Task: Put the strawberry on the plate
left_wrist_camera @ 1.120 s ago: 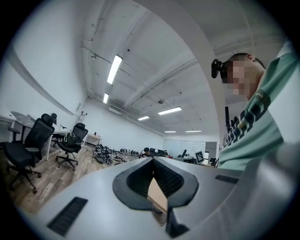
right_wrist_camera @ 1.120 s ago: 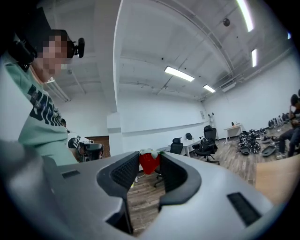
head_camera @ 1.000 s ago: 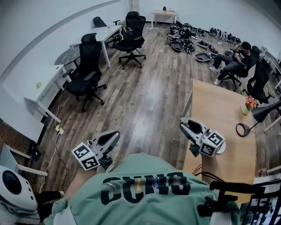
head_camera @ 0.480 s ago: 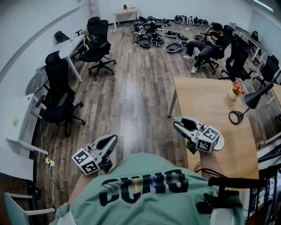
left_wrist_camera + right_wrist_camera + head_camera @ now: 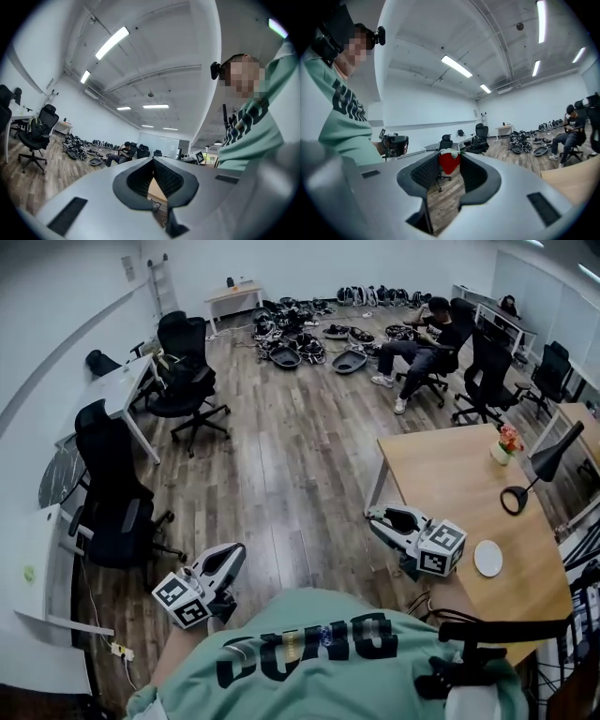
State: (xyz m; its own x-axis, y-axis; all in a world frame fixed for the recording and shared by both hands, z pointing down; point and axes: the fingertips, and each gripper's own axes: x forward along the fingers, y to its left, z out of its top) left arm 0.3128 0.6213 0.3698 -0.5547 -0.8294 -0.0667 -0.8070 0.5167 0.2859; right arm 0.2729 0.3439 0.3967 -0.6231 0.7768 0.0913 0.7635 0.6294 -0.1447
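Observation:
A red strawberry (image 5: 449,162) with a green top sits between the jaws of my right gripper (image 5: 450,158), which is shut on it. In the head view the right gripper (image 5: 377,516) hangs over the near left corner of the wooden table (image 5: 450,484); the berry is hidden there. A small white plate (image 5: 487,558) lies on the table just right of that gripper's marker cube. My left gripper (image 5: 232,555) hovers over the floor at the lower left; in the left gripper view its jaws (image 5: 153,160) meet at the tips with nothing between them.
A black desk lamp (image 5: 539,470) and a small flower vase (image 5: 506,442) stand further back on the table. Black office chairs (image 5: 183,371) stand on the wooden floor to the left. A seated person (image 5: 422,329) and scattered gear (image 5: 300,338) are at the far end.
The head view has swung, so the table now lies more to the right and the plate shows from behind the right gripper. Both grippers keep their places and grip.

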